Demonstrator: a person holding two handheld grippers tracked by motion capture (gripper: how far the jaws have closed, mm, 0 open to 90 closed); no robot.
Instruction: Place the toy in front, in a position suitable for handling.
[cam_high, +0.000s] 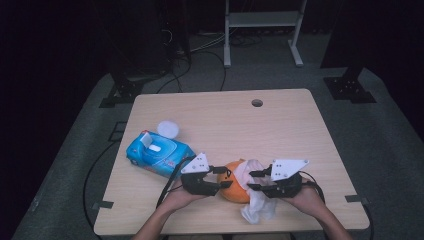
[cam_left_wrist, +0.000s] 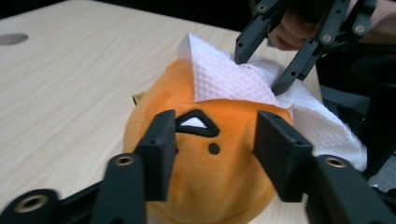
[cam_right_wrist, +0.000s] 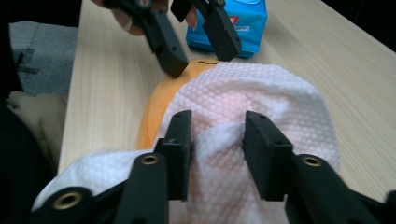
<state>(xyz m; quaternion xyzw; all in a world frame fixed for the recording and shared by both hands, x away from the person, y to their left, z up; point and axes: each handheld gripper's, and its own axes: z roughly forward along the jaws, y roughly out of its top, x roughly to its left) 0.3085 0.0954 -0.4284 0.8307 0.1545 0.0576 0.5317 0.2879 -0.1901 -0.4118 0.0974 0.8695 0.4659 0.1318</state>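
Left tool, jaws spread, is bracing the orange plush toy at frame centre while right tool, also spread, is pressing the white wipe over it.

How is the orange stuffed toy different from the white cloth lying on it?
The orange plush toy is a rounded, smooth ball with a small black face; the white wipe is a thin, dimpled sheet, crumpled and draped over it. The toy sits between the left gripper jaws, the wipe between the right gripper jaws. Both look soft and rest on the table.
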